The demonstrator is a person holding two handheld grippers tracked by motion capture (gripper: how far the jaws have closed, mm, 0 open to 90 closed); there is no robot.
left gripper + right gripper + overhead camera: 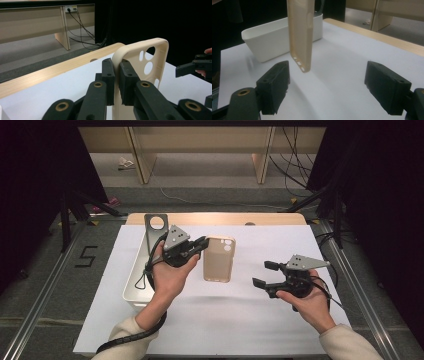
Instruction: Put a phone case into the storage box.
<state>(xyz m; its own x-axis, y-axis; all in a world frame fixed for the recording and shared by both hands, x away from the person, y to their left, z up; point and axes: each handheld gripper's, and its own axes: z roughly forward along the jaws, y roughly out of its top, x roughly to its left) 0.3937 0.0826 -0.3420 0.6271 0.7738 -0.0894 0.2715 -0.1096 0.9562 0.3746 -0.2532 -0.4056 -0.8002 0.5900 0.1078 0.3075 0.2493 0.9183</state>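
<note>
- Your left gripper is clenched on one long edge of the phone case, lifted off the white sheet, it seems.
- The case's long axis runs toward you.
- Your right gripper gapes empty, pointing at the case's free side.

Left gripper: jaws clamped tight, pointing to 3 o'clock, hand raised.
Right gripper: jaws spread wide, pointing to 9 o'clock.
</note>
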